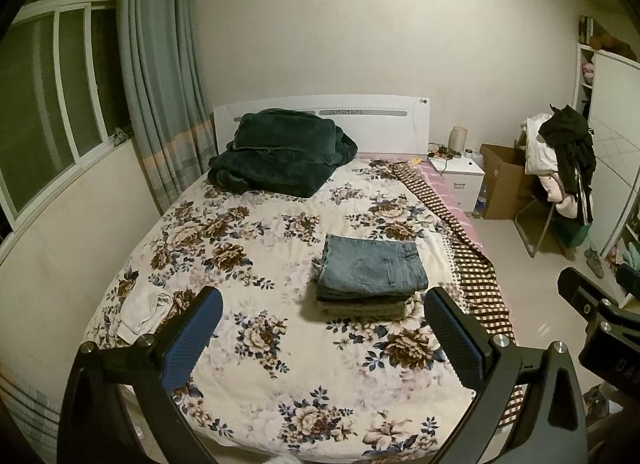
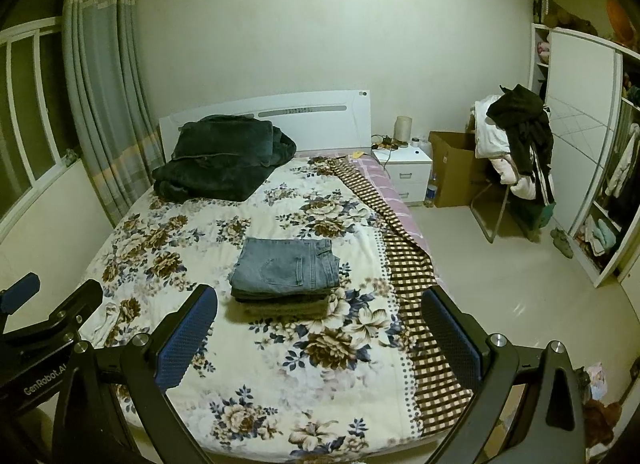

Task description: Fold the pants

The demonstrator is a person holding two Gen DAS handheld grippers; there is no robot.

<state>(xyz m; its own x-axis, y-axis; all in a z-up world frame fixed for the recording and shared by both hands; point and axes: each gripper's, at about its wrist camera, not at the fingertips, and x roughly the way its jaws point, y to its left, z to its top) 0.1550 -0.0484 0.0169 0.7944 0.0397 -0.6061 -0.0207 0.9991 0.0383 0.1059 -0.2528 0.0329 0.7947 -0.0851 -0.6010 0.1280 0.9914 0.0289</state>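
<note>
Folded blue jeans [image 1: 374, 266] lie on top of a small stack of folded clothes [image 1: 360, 306] on the floral bedspread [image 1: 248, 248]. They also show in the right wrist view [image 2: 288, 266]. My left gripper [image 1: 324, 304] is open and empty, held above the foot of the bed, short of the stack. My right gripper [image 2: 320, 304] is open and empty, also back from the stack. The right gripper shows at the right edge of the left wrist view [image 1: 600, 304]; the left gripper shows at the left edge of the right wrist view [image 2: 44, 304].
A dark green blanket [image 1: 280, 152] lies by the headboard. A white garment [image 1: 144, 310] lies at the bed's left edge. A checked cloth [image 1: 472, 260] runs along the right side. A nightstand [image 1: 460, 180], cardboard box [image 1: 504, 180], clothes-laden chair [image 1: 560, 160] and wardrobe [image 2: 592, 144] stand at right.
</note>
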